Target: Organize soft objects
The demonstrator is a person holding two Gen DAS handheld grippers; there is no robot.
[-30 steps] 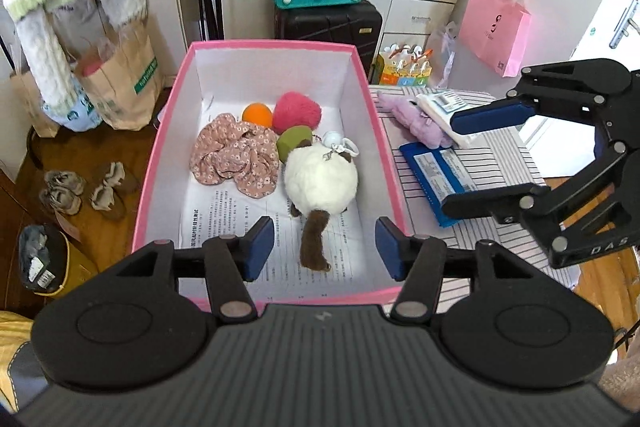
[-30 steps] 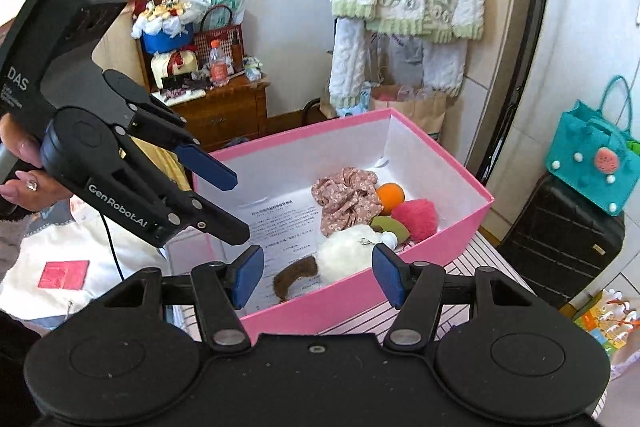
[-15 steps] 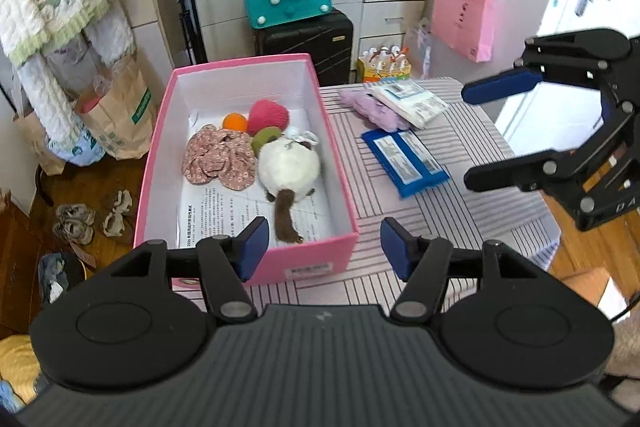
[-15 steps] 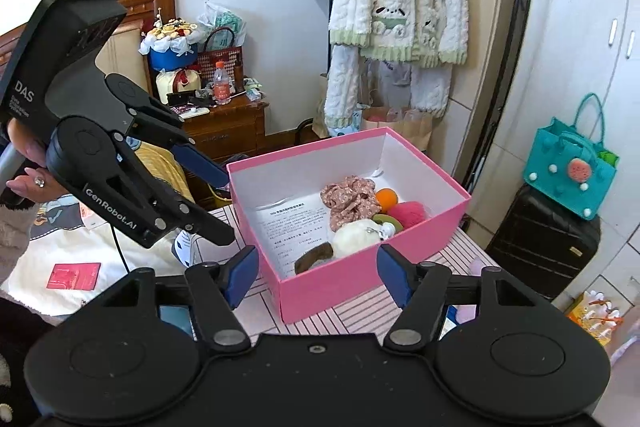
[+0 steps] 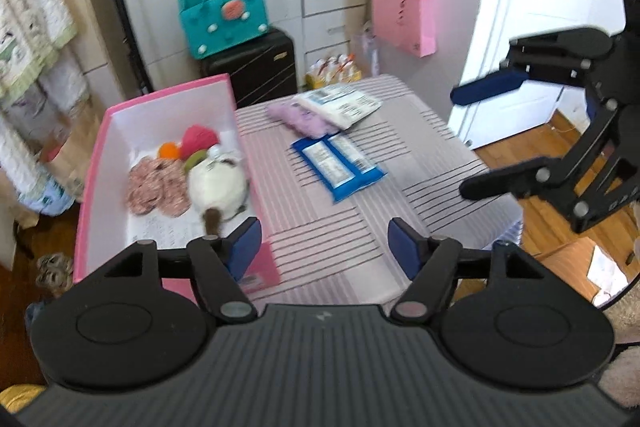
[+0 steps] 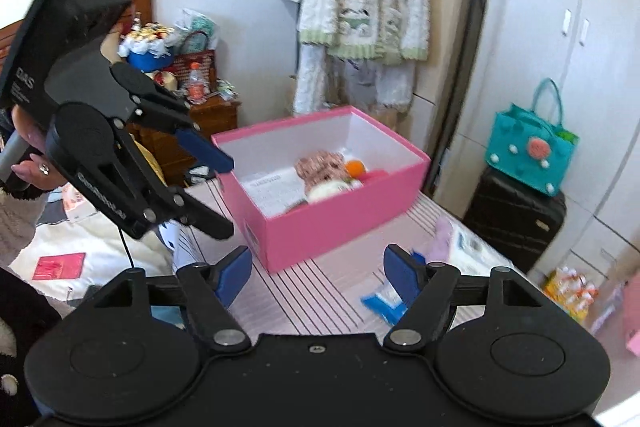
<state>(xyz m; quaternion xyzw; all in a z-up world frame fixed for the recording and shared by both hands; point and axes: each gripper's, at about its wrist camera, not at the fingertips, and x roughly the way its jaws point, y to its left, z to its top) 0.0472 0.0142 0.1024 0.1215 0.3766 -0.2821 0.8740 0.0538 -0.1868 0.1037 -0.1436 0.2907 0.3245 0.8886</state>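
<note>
A pink box (image 5: pixel 98 147) (image 6: pixel 340 223) stands on the striped table (image 5: pixel 340 239). It holds a white plush with a brown tail (image 5: pixel 218 183), a floral scrunchie (image 5: pixel 158 183), an orange ball (image 5: pixel 168 149), a red pompom (image 5: pixel 200 137) and a green piece (image 5: pixel 194 159). On the table beside the box lie a purple fuzzy item (image 5: pixel 300 117), a white packet (image 5: pixel 340 103) and a blue packet (image 5: pixel 340 165). My left gripper (image 5: pixel 324 249) is open and empty above the table's near edge. My right gripper (image 6: pixel 318 275) is open and empty, also seen at the right of the left wrist view (image 5: pixel 476 139).
A black suitcase (image 5: pixel 252 67) with a teal bag (image 5: pixel 222 15) stands behind the table. A pink bag (image 5: pixel 404 15) hangs by the white door (image 5: pixel 536 7). Clothes (image 6: pixel 360 7) hang at the left. A wooden dresser (image 6: pixel 192 131) and a bed (image 6: pixel 80 247) are beyond the box.
Both grippers have pulled back and up from the pink box. The left view has swung right over the table. Both stay open and empty.
</note>
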